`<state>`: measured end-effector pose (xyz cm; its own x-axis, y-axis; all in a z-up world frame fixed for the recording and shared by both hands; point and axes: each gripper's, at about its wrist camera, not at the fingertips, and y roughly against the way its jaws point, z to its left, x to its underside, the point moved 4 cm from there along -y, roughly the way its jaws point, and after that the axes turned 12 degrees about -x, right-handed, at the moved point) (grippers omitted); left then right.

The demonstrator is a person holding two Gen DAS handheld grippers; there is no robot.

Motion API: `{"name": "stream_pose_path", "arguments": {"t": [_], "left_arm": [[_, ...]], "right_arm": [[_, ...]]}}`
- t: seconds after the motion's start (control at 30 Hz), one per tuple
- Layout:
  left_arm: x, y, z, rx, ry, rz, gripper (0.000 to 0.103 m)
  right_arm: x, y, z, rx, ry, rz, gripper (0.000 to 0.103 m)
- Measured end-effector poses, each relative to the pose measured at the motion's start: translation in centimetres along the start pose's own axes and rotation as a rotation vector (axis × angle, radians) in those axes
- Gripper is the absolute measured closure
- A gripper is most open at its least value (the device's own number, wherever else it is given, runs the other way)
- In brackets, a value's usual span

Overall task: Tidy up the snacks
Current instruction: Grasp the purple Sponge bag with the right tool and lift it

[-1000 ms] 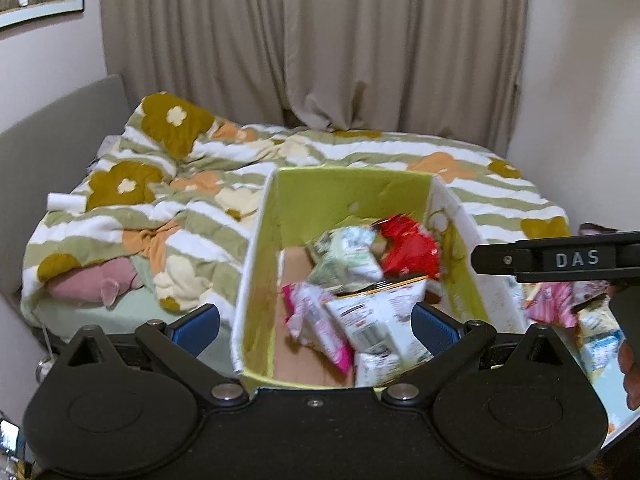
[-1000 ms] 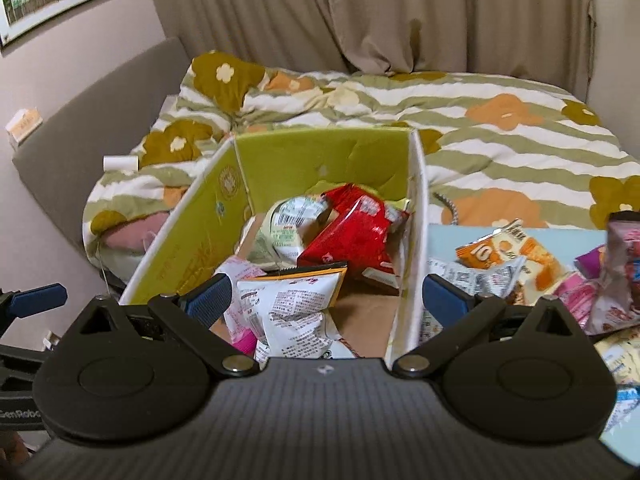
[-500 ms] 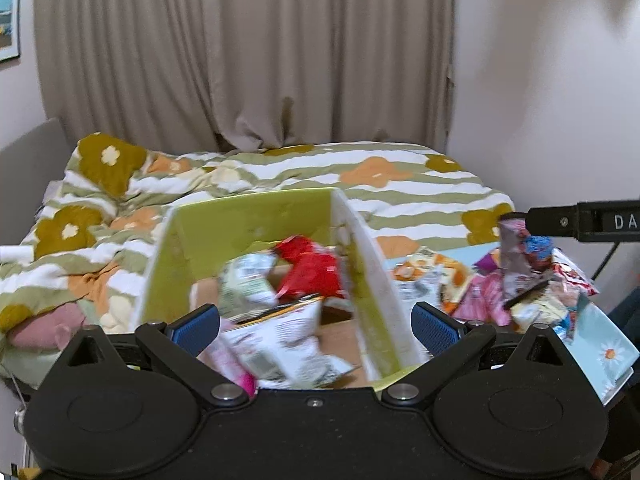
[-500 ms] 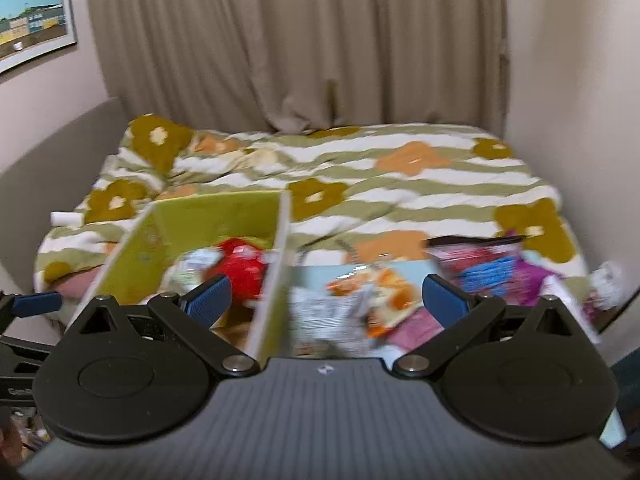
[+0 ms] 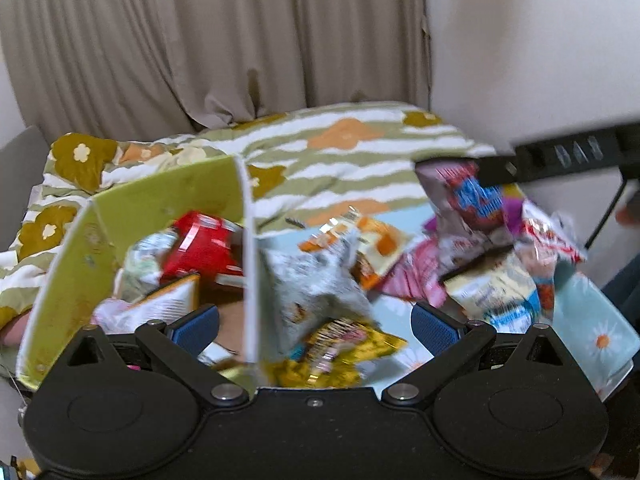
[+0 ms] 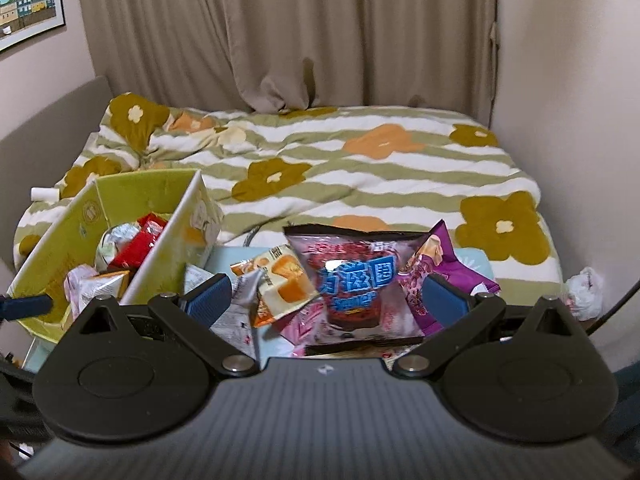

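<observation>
Beige curtains and a flowered quilt fill the back of my view. Far left of my right gripper, the green box holds a red packet and pale ones. My left gripper hangs over the box's right wall, jaws apart, empty. Ahead of it sit a grey packet and a yellow packet. My right gripper's jaws are spread, with a pink-and-blue bag upright between them on the pale blue tabletop; I cannot tell whether they touch it.
</observation>
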<state>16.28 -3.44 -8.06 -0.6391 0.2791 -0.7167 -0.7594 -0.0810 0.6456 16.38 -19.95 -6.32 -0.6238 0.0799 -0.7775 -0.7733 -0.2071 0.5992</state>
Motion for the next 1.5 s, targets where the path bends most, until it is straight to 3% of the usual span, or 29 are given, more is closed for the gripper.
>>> {"name": "stream_pose_path", "arguments": {"t": [0.3, 0.7, 0.83, 0.9, 0.93, 1.5], "left_arm": [[2.6, -4.7, -6.6, -0.087, -0.198, 0.051, 0.0], [4.5, -10.5, -8.8, -0.185, -0.34, 0.094, 0.01], [4.6, -11.6, -9.0, -0.192, -0.341, 0.11, 0.016], [4.8, -12.1, -8.9, -0.192, -0.338, 0.127, 0.035], [4.9, -12.3, -8.9, -0.195, -0.337, 0.134, 0.039], [4.6, -10.1, -8.3, -0.191, -0.213, 0.138, 0.041]], "right_arm": [[0.5, -3.6, -2.9, -0.08, 0.034, 0.054, 0.0], [1.8, -7.5, -3.5, -0.109, 0.074, 0.075, 0.0], [1.8, -8.0, -3.6, -0.104, 0.085, 0.069, 0.0], [1.7, -8.3, -3.6, -0.097, 0.09, 0.065, 0.0], [1.7, -8.4, -3.6, -0.096, 0.09, 0.064, 0.0], [2.7, -9.2, -4.1, -0.072, 0.088, 0.063, 0.0]]}}
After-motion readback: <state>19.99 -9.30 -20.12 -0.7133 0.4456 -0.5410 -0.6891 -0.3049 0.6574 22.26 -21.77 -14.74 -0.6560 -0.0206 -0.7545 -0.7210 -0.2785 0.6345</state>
